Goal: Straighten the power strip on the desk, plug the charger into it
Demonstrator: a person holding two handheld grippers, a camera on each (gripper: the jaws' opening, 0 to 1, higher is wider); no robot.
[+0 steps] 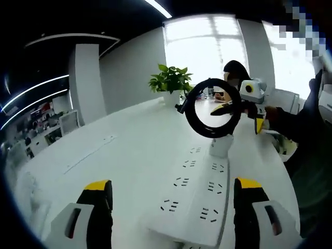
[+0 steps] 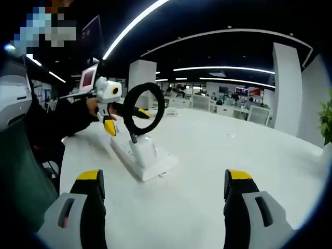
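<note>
Lying between the left tool's [image 1: 172, 207] jaws (spread): the power strip [image 1: 194, 199].

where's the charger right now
In the left gripper view the white charger stands plugged into the far end of the power strip, below its looped black cable.

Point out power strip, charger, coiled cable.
power strip [image 1: 194, 199]: left gripper view, top face between socket rows.
charger [image 2: 142, 151]: right gripper view, white body standing in the strip.
coiled cable [image 1: 193, 118]: left gripper view, left arc of the black loop.
</note>
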